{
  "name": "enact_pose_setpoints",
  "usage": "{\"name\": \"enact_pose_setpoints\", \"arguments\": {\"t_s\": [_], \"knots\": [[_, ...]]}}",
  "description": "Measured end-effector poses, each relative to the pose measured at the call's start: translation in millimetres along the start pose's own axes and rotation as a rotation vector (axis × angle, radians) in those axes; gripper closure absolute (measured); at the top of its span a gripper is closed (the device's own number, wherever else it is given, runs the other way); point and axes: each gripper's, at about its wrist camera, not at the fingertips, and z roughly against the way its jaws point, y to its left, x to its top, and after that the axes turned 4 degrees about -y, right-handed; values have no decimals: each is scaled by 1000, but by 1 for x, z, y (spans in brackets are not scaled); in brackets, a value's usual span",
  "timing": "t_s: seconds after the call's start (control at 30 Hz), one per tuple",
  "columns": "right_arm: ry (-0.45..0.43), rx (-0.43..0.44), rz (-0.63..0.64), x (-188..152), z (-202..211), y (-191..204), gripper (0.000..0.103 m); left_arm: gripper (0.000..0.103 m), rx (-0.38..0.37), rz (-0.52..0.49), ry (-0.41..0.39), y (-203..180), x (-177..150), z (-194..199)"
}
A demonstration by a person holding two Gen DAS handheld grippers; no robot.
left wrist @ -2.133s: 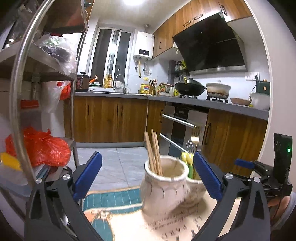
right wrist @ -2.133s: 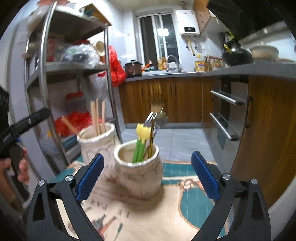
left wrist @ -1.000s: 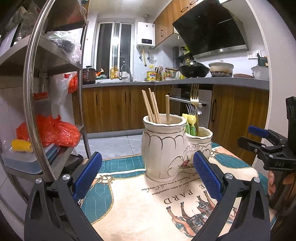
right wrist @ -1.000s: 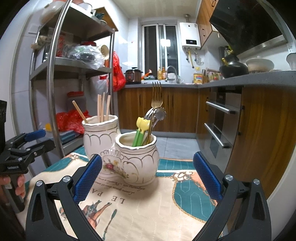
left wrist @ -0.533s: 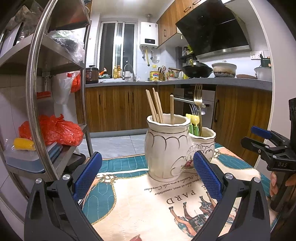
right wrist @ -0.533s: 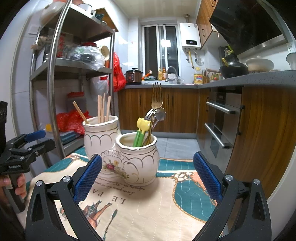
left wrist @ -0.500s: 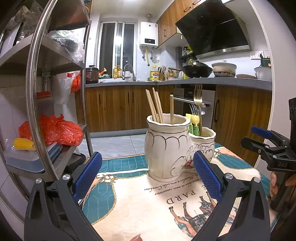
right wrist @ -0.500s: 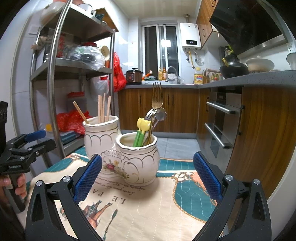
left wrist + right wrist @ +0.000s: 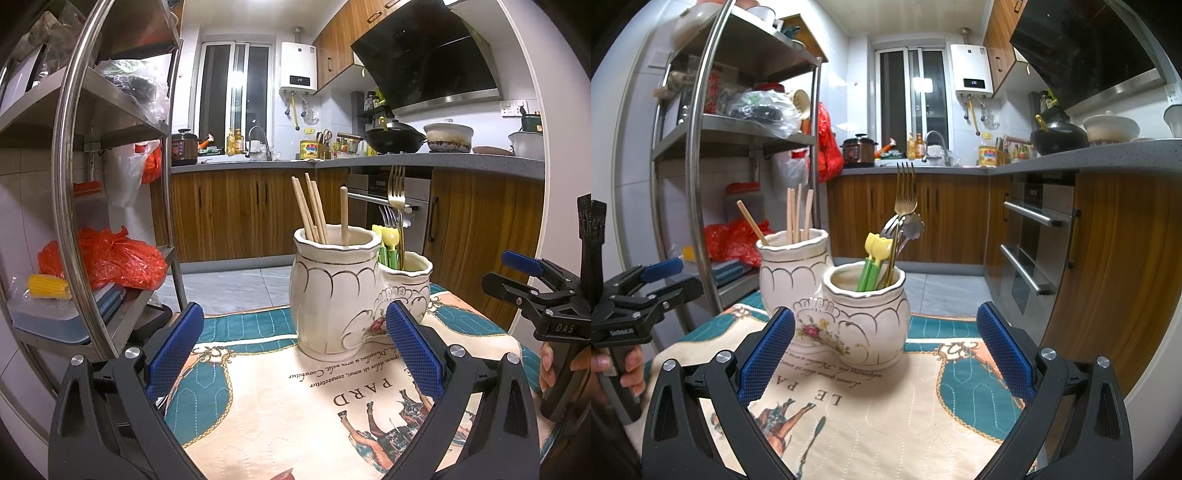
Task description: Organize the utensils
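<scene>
1. Both empty: left gripper [image 9: 293,349] and right gripper [image 9: 885,350] spread wide, clear of the holder [image 9: 833,295].
2. Holder mid-bench, chopsticks [image 9: 314,212] and fork [image 9: 904,206] upright inside.
3. Probably finished; best kept clear, avoiding bumps.

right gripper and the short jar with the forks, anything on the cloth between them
Nothing: in the right wrist view only bare printed tablecloth separates the open right gripper from the short jar.

Indoor artificial light, fairly bright, glare patch on window [image 9: 921,84], soft shadow under holder [image 9: 846,314] on cloth [image 9: 923,391], strong fisheye bending of rack [image 9: 70,206], black vignette corners, focus sharp throughout.
</scene>
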Motion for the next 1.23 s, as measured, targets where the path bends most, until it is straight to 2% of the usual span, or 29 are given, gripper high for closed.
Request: {"name": "enact_pose_setpoints", "arguments": {"t_s": [1.23], "knots": [[1,0,-1,0,0,0,5,6,15,-7,11,-1,-1,-4]]}}
